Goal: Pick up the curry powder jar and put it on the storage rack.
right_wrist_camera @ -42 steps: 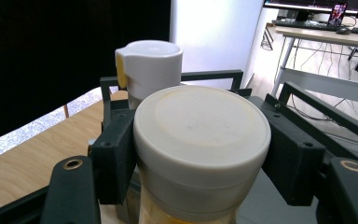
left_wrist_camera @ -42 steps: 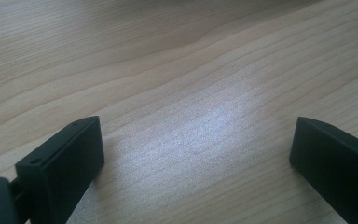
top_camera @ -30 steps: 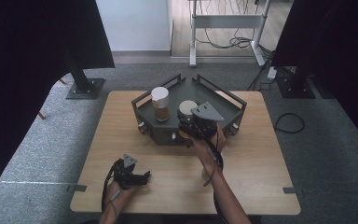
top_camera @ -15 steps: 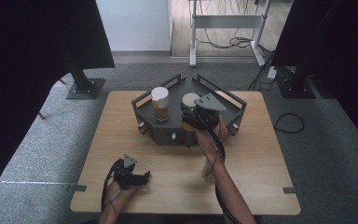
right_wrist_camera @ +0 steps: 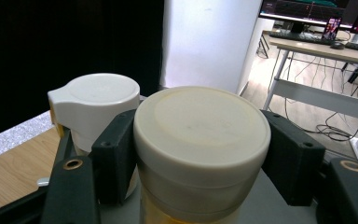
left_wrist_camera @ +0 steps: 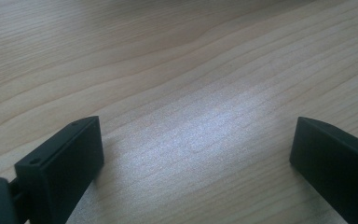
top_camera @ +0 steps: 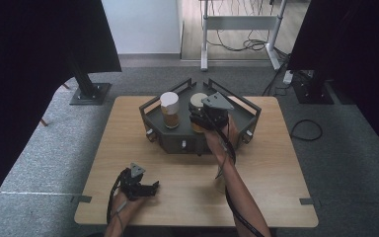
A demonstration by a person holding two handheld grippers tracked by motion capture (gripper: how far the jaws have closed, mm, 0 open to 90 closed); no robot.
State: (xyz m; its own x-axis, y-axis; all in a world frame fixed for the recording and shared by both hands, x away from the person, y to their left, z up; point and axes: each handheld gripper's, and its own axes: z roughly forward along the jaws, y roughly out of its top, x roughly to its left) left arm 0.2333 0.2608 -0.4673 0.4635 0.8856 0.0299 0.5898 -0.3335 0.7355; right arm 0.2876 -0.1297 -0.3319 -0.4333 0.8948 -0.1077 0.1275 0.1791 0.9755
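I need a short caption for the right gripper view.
Right claw shut on a cream-lidded jar, beside a white-lidded jar.

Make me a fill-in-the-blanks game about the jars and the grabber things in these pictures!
1. The right gripper has its jaws closed on the cream-lidded jar, gripping just below its ____.
2. The left gripper has its jaws ____, with nothing between them.
3. Both jars, this one and the white-capped jar, stand in the dark ____ at the far side of the wooden table.

Missing words: lid; open; tray
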